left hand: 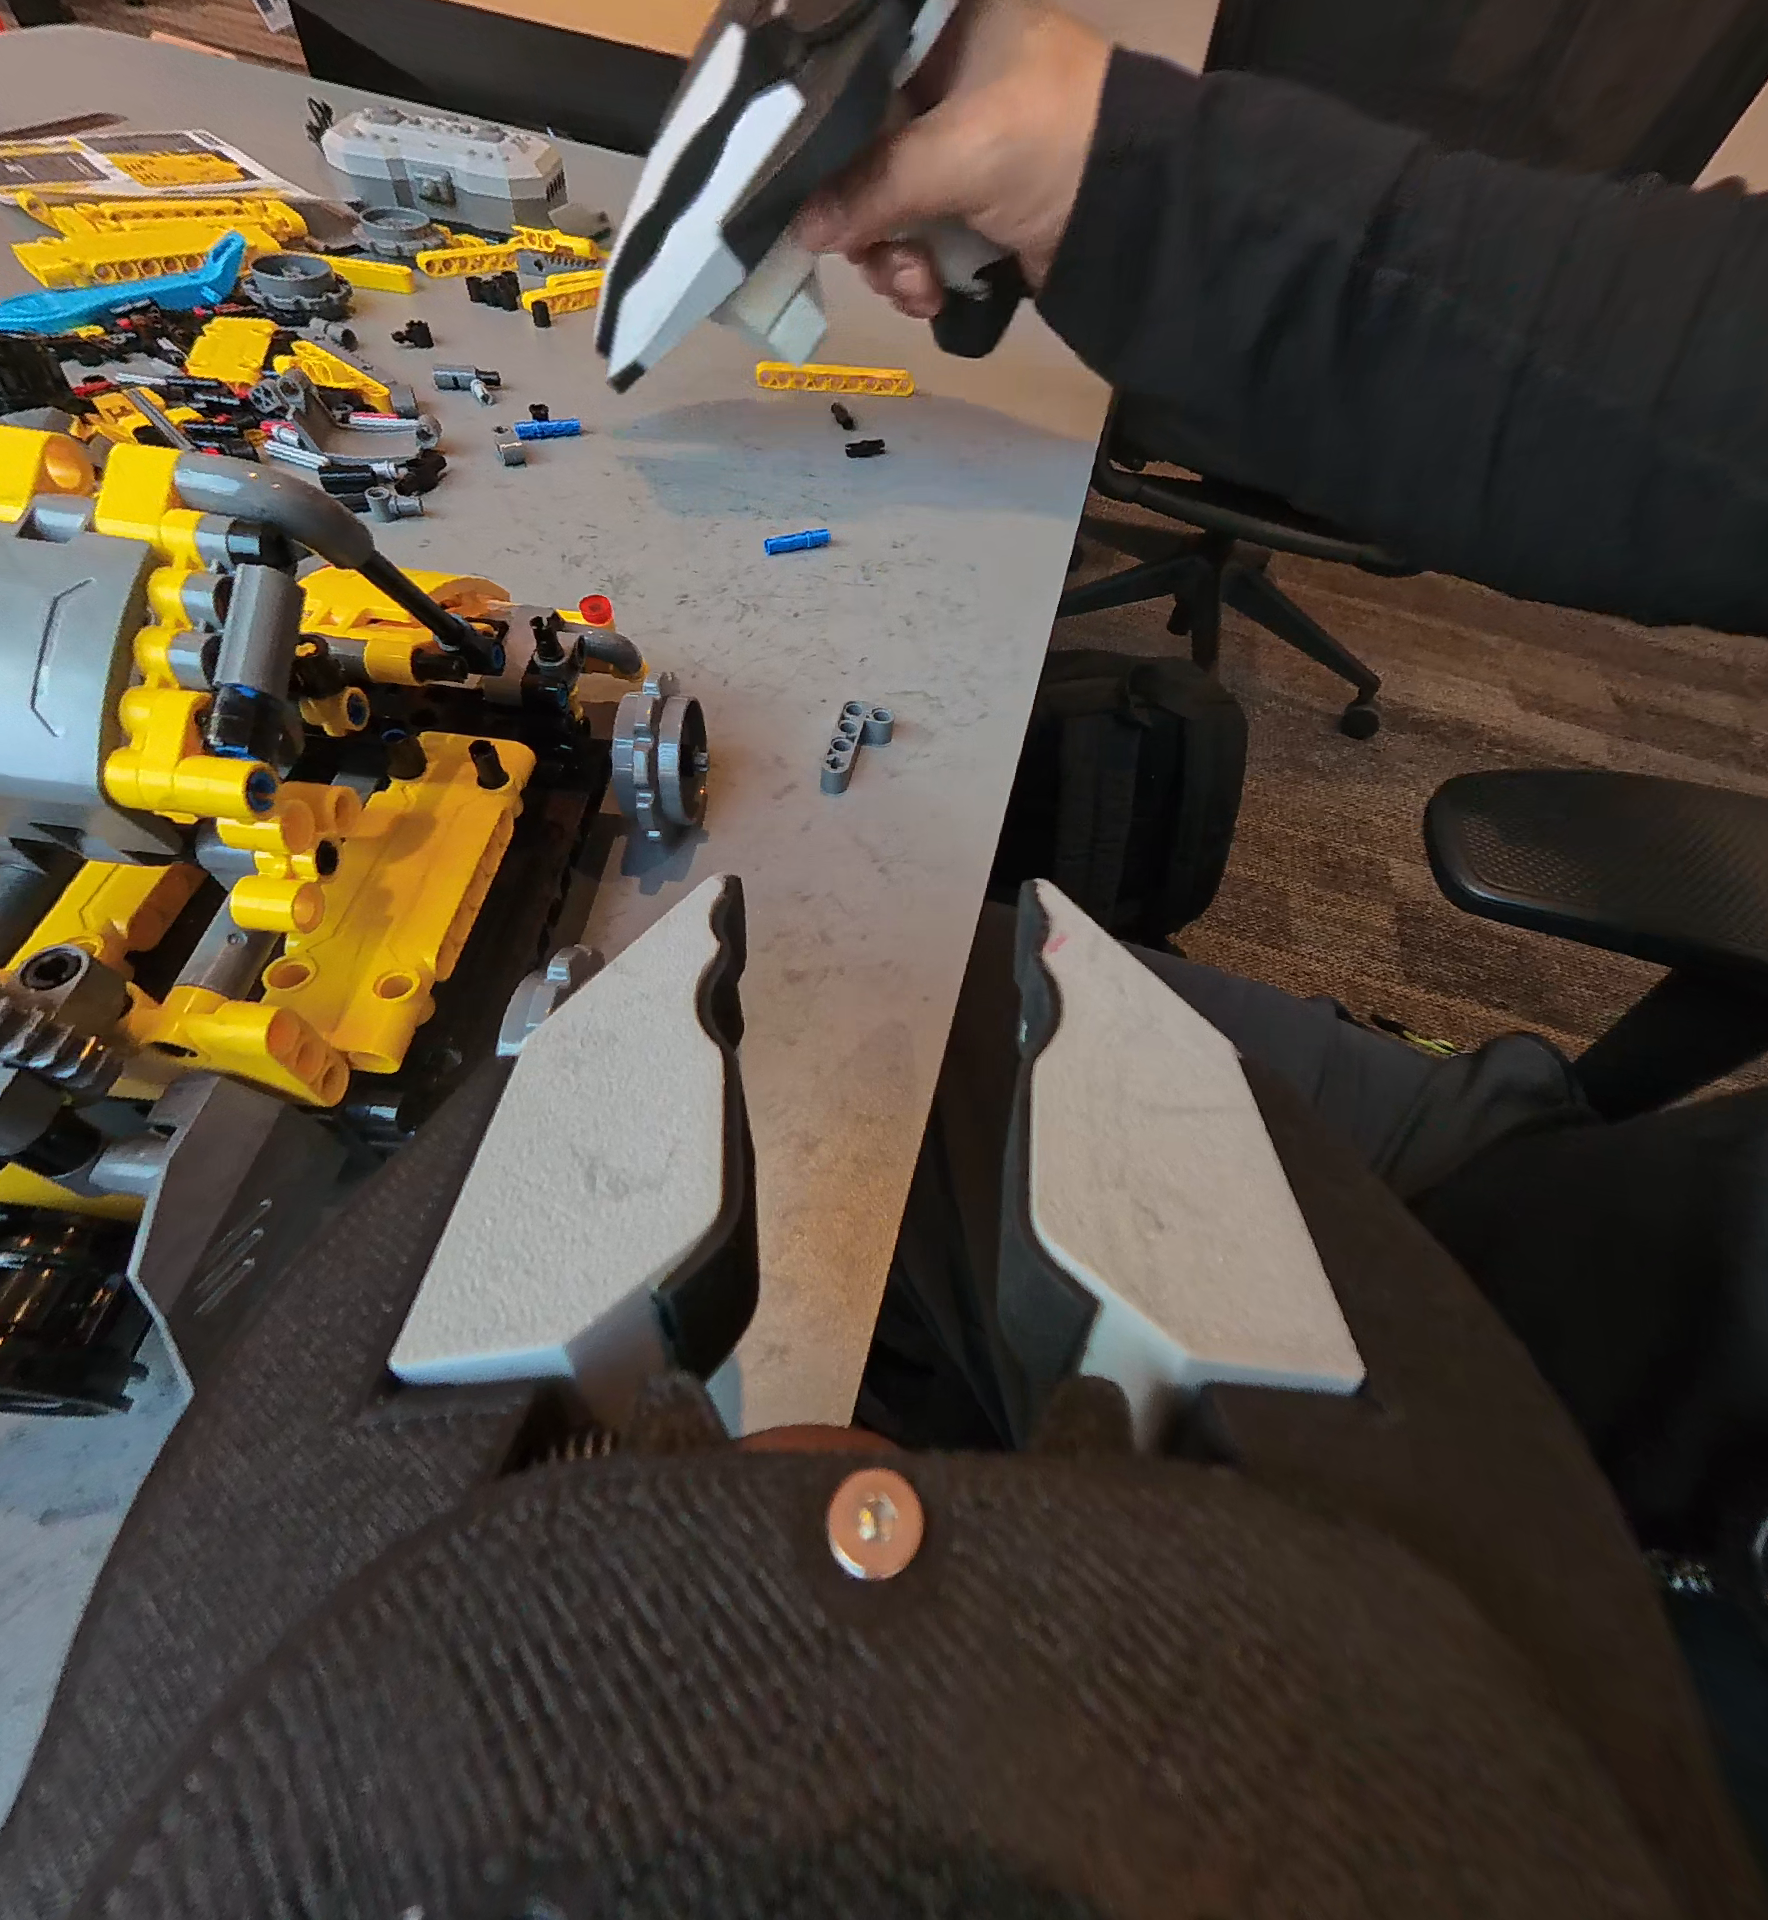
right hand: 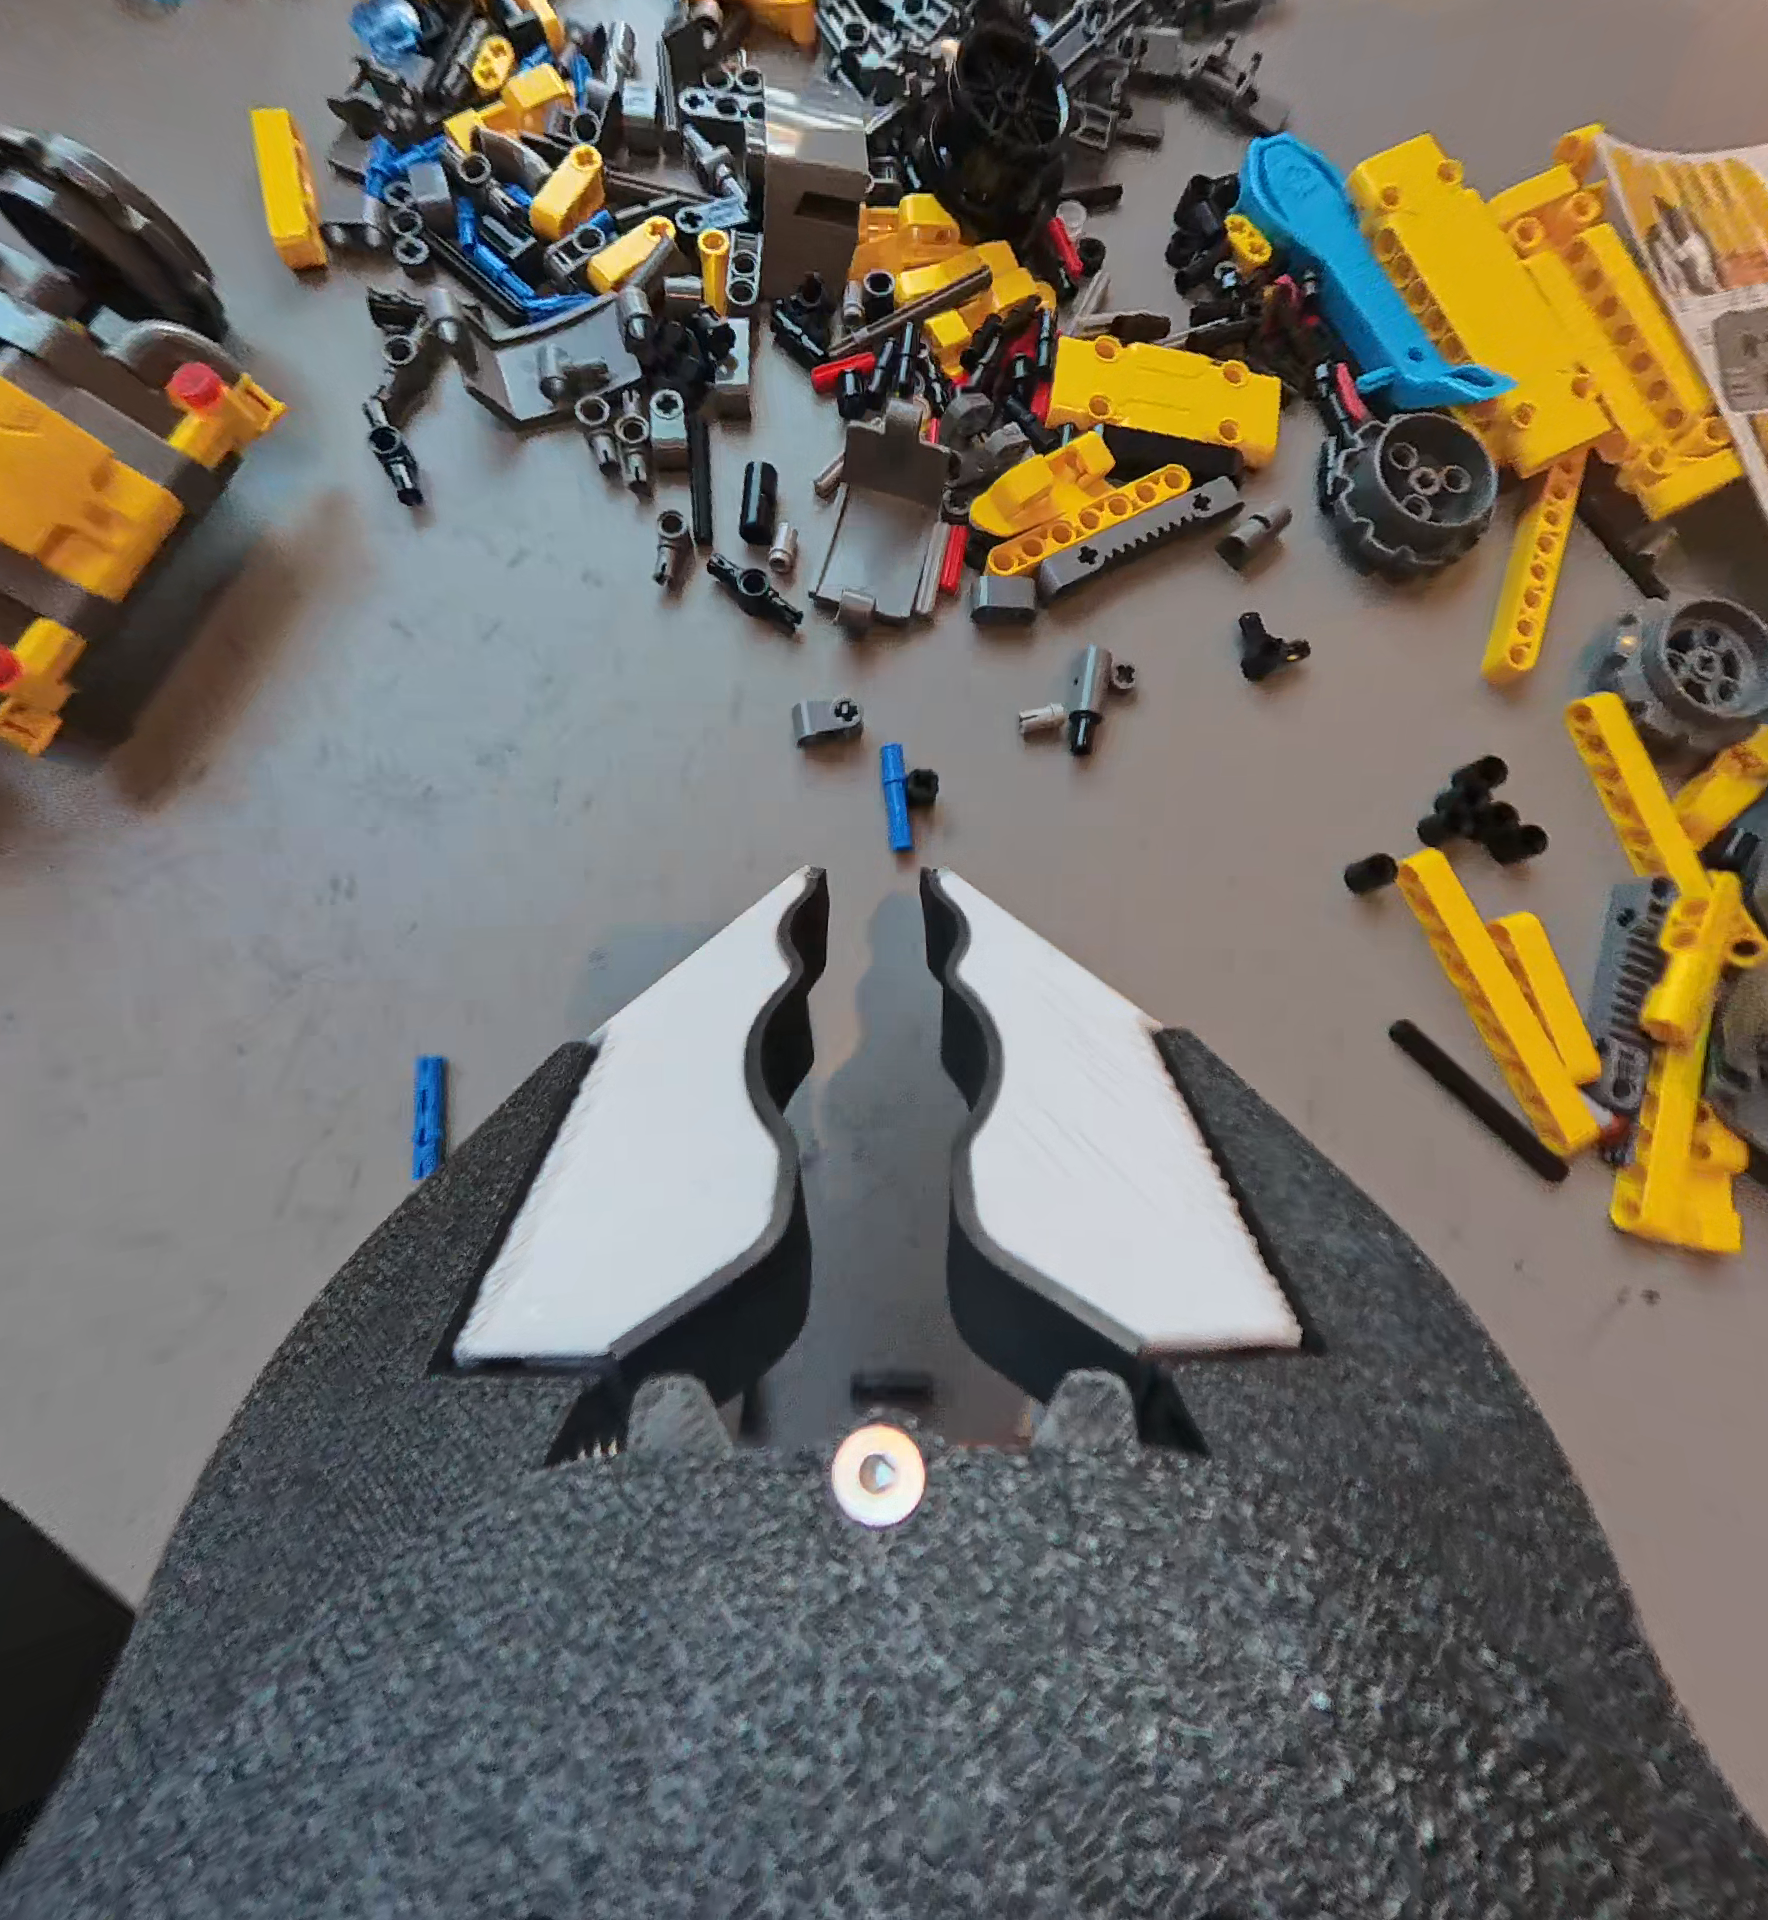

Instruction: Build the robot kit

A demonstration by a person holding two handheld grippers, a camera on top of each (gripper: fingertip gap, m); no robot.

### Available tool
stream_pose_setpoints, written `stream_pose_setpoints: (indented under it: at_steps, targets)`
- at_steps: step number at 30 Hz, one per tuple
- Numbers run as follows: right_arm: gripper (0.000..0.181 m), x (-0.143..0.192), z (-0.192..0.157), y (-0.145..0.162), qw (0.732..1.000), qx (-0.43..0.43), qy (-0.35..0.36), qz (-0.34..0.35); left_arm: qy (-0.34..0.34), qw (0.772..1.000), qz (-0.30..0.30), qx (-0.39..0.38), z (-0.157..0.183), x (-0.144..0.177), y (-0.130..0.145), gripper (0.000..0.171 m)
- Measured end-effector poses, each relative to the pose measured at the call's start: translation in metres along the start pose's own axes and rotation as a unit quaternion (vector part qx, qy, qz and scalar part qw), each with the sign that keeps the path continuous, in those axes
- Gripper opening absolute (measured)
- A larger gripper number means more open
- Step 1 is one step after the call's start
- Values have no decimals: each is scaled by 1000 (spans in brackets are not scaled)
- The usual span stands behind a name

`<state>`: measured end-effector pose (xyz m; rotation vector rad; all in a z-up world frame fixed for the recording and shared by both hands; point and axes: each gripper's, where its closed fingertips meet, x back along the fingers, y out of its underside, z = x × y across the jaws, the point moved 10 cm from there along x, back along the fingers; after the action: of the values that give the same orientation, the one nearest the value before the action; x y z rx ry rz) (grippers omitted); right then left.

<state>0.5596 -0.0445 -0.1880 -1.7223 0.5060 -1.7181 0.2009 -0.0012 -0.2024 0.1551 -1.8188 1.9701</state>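
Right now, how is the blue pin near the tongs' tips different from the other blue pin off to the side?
The short blue plastic pin ahead lies just beyond the tips of the right tongs, nearly in line with their gap; the blue plastic pin at the side lies left of them, partly hidden by the black body. A small black connector sits against the first; nothing sits against the second. Both are blue, slim, and lie flat on the grey tabletop.

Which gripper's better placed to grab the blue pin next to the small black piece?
Right. The right gripper hovers just short of the blue pin, fingers slightly apart and aimed at it. The left gripper is open over the table edge, beside the yellow model, so probably the longer reach.
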Motion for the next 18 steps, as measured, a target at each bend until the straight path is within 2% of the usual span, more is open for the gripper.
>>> stream_pose_setpoints:
  at_steps: [4, 6, 7, 10, 14, 18]
  targets:
    - [18, -22, 8, -7, 1000, -3, -15, -21, 2, 1000, 2, 0, 0, 1, 0, 50]
    - [10, -29, 9, -6, 999, -4, -30, -32, 3, 1000, 2, -1, 0, 1, 0, 50]
    - [4, -32, 9, -5, 998, -6, -42, -36, 3, 1000, 2, 0, 0, 1, 0, 50]
    - [4, -30, 6, -4, 997, -13, -61, -36, 4, 1000, 2, 1, 0, 1, 0, 50]
    - [4, -16, -17, 5, 993, -4, -103, -52, 4, 1000, 3, 0, 0, 1, 0, 50]
    - [4, -5, -59, 12, 988, 35, -138, -59, 2, 1000, 1, -3, 0, 0, 0, 50]
